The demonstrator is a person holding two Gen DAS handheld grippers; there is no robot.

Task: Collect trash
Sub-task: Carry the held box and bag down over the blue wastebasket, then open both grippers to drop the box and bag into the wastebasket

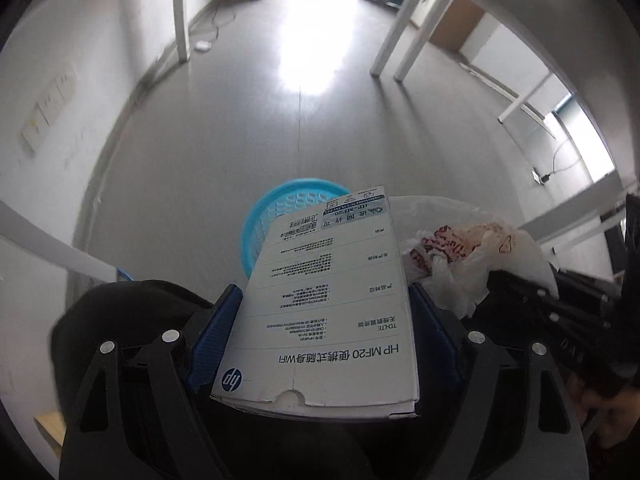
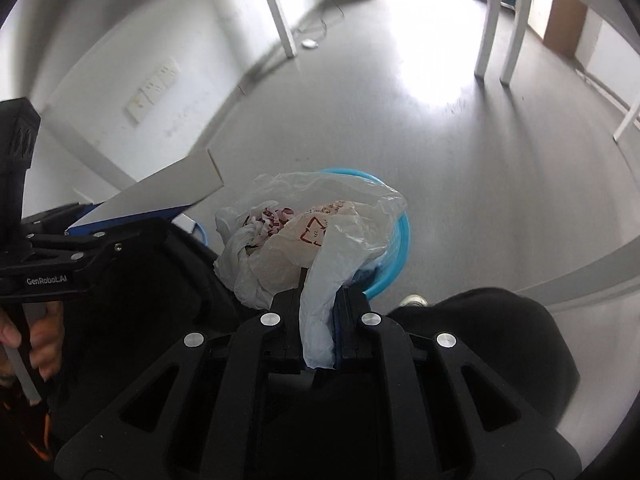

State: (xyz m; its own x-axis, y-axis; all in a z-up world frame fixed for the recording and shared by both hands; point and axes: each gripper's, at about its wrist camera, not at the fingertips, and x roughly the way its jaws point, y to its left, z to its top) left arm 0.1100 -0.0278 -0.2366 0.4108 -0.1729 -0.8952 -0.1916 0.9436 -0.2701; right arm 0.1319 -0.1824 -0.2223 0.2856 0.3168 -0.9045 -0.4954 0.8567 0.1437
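The left gripper clamps a flat white HP box between its 2 blue pads, jaws spread wide across the box's width. Past the box's far end, a light-blue plastic basket stands on the grey floor. To the right, the right gripper is clenched on a crumpled white plastic bag with red print, which hangs over the basket. White table legs stand further off.
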